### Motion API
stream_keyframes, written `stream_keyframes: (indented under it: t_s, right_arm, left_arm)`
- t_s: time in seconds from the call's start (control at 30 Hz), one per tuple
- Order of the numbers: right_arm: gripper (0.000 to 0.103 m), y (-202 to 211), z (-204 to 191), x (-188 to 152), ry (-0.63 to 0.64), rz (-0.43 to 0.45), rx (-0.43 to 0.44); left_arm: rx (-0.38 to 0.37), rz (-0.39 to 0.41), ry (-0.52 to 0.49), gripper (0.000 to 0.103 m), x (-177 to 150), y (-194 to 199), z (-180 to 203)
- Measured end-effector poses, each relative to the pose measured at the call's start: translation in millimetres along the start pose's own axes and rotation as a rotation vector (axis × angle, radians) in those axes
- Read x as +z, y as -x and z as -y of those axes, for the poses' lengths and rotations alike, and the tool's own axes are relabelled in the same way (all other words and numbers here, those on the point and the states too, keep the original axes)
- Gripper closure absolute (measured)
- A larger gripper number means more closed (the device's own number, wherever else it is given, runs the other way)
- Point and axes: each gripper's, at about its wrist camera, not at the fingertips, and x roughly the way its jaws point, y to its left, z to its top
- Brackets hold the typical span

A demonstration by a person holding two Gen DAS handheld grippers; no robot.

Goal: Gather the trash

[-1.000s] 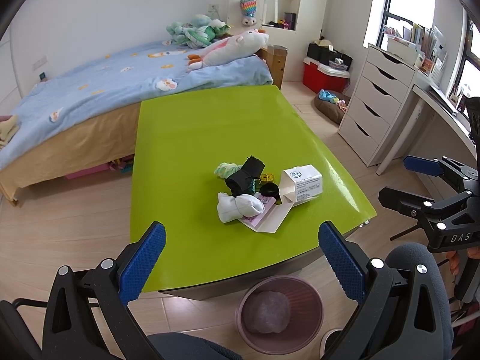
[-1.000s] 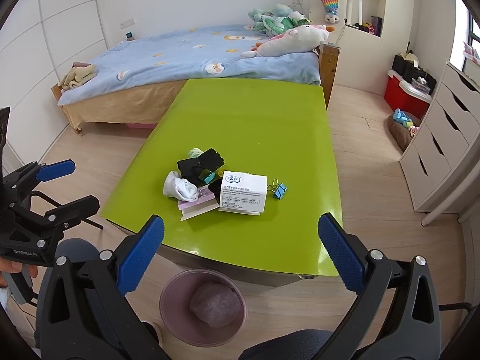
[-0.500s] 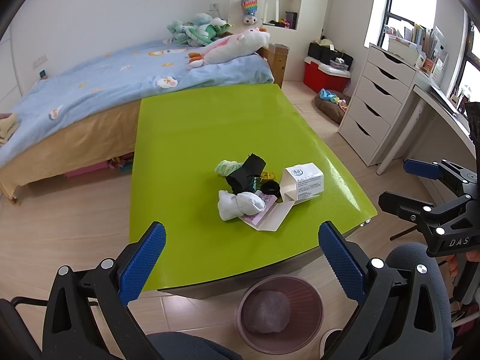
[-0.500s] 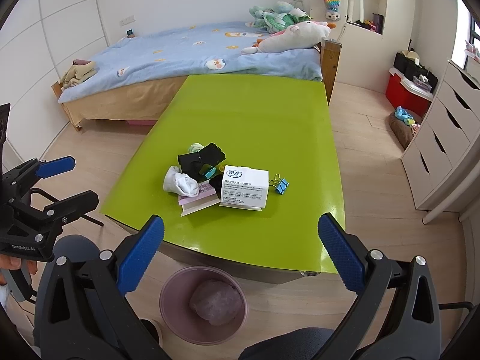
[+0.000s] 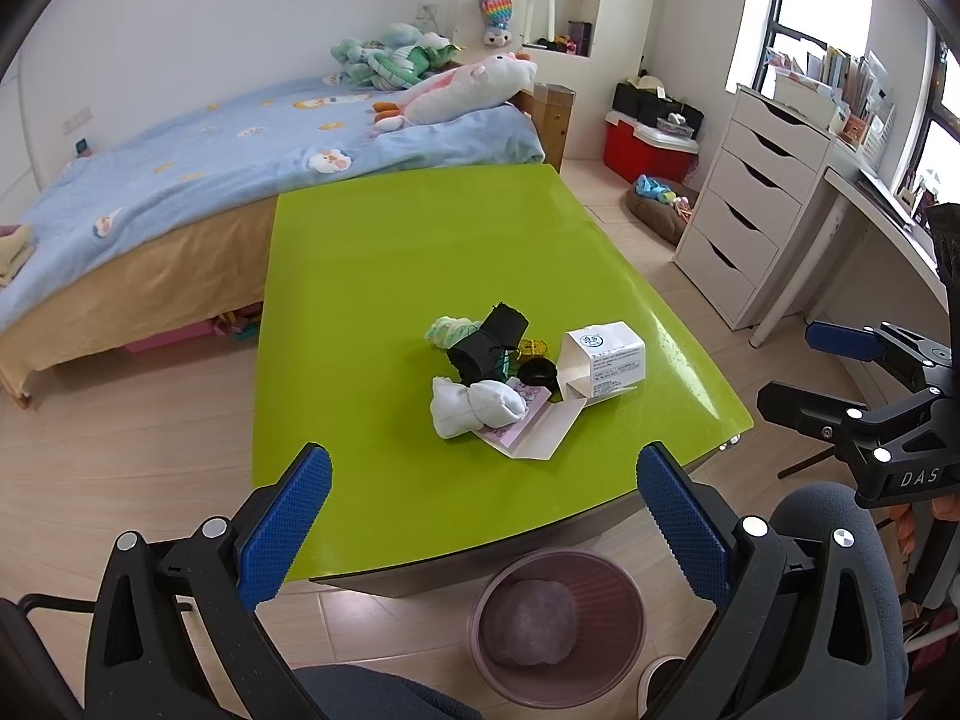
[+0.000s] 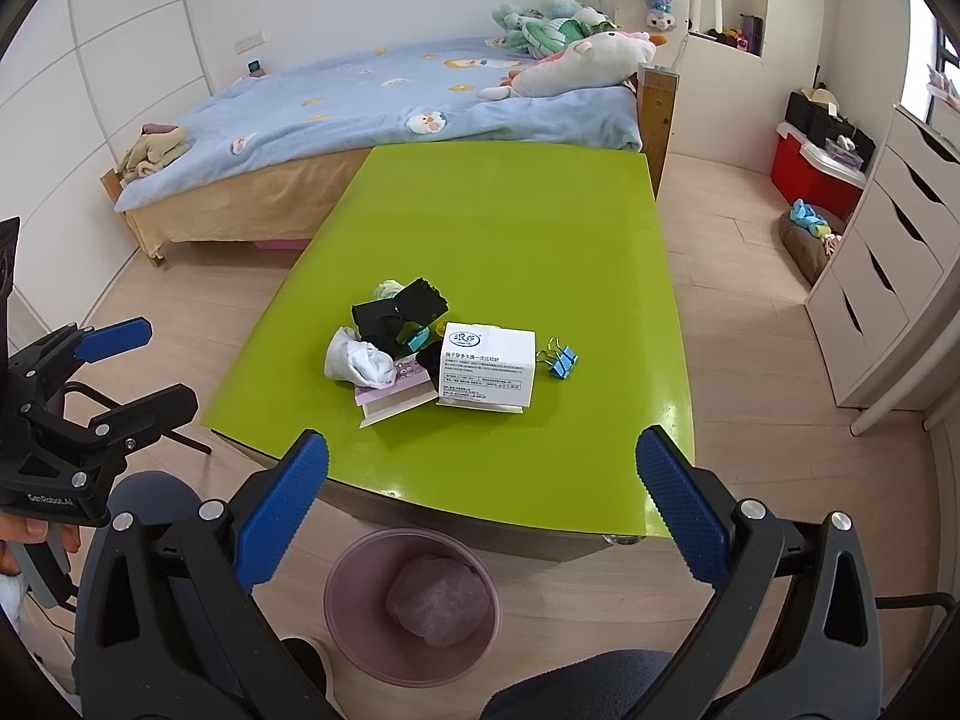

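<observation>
A pile lies on the green table (image 5: 384, 252): a white carton (image 5: 605, 362), a flat pink-and-white box (image 5: 531, 429), a white sock bundle (image 5: 474, 405), black cloth (image 5: 486, 342) and a green sock (image 5: 447, 330). In the right wrist view the carton (image 6: 487, 367) sits beside a blue binder clip (image 6: 561, 358). A pink bin (image 5: 558, 624) with a crumpled bag stands on the floor below the table's near edge. My left gripper (image 5: 480, 531) is open and empty, short of the pile. My right gripper (image 6: 480, 519) is open and empty above the bin (image 6: 414, 600).
A bed (image 5: 180, 168) with plush toys stands behind the table. A white drawer unit (image 5: 762, 204) and a desk stand at the right. A red box (image 5: 648, 144) and a pet bed (image 5: 660, 210) lie on the floor.
Both grippers have drifted slightly forward toward the table; the pile and bin have not moved. Both stay open.
</observation>
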Motion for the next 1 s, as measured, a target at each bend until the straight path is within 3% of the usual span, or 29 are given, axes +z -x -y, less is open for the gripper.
stream_keyframes:
  t_s: [0.47,1.0]
  right_arm:
    - [0.003,-25.7,3.2,14.9,-0.008,-0.054,0.016]
    - [0.003,-136.5,7.0,43.4,-0.01,-0.296,-0.004]
  left_arm:
    - [-0.01,-0.015,-0.004,0.005,2.3,-9.0,0.3]
    - [-0.003,-0.053,0.03,0.005,-9.8,-10.1,-14.2]
